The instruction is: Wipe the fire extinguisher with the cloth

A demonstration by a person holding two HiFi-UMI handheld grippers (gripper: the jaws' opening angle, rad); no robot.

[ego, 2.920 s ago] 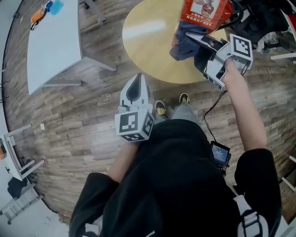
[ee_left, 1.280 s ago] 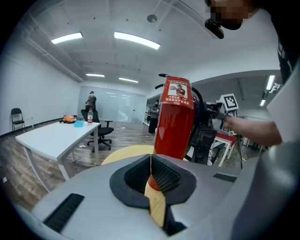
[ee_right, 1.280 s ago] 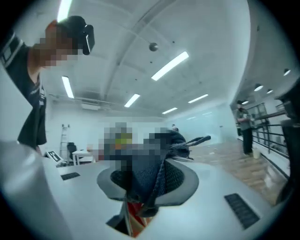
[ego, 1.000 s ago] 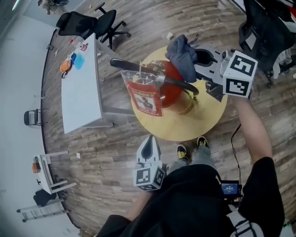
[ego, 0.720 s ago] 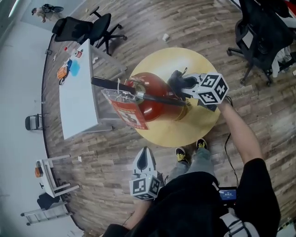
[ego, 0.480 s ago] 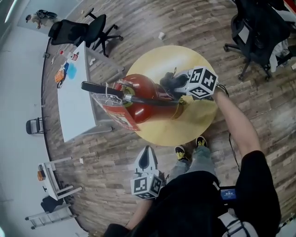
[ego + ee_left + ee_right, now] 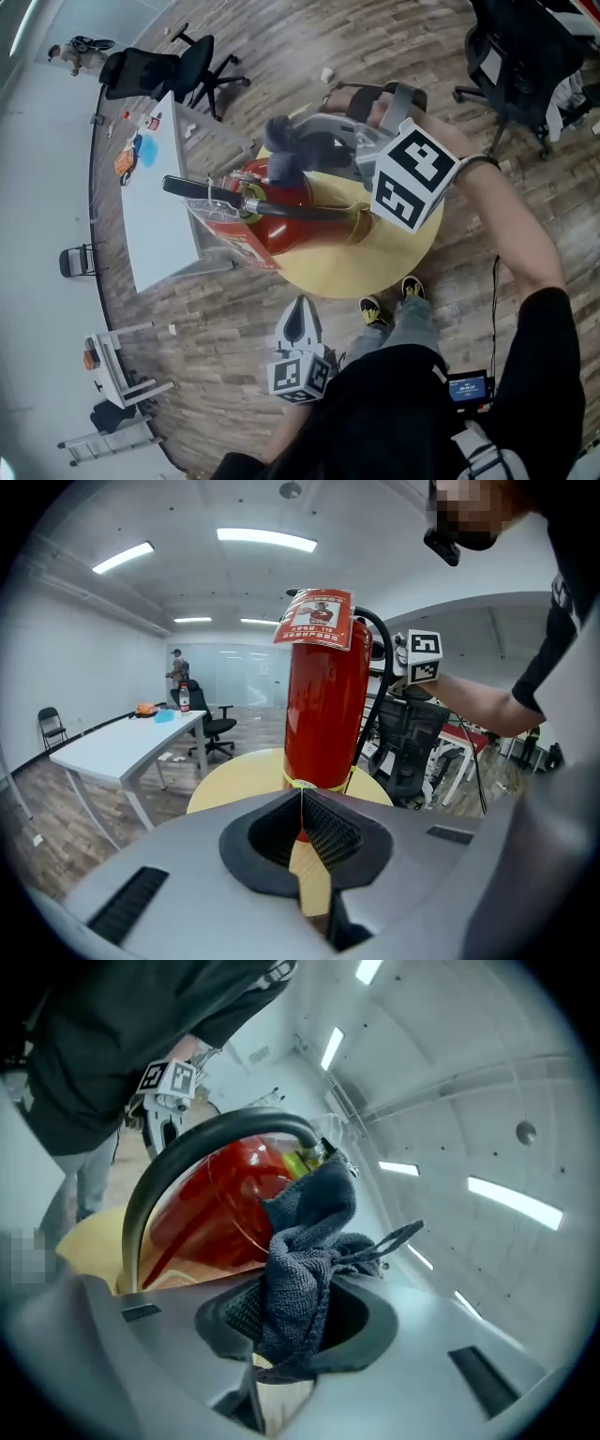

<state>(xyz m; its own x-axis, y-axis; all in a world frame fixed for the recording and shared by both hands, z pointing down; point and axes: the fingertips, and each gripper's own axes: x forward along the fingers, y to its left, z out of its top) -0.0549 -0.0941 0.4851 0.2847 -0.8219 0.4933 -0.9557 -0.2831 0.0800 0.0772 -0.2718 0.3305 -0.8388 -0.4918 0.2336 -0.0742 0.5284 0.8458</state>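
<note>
The crumpled dark grey woven cloth [image 7: 300, 1269] sits clenched between the jaws of the right gripper [image 7: 286, 1321]. Most of its bulk bunches out past the jaw tips, and a loose thread loops off to one side. In the head view the right gripper [image 7: 305, 141] reaches in from the far side of the table and holds the cloth [image 7: 284, 152] at the top of the red cylindrical fire extinguisher [image 7: 281, 220], right by its valve head. Whether cloth and metal actually press together cannot be told.

The fire extinguisher [image 7: 323, 714] stands upright on the round yellow wooden table [image 7: 398, 258]. Its black hose [image 7: 187, 1147] arches from the top down the side, and a red-and-white printed tag [image 7: 317, 619] hangs near the neck.

The left gripper [image 7: 298, 307] is low beside the person's waist, well apart from the table. Its jaws are pressed together with nothing between them, and they point toward the extinguisher.

By count there is one extinguisher, one cloth and two grippers. Around them are one white rectangular table [image 7: 159, 206] and two black office chairs [image 7: 155, 70].
</note>
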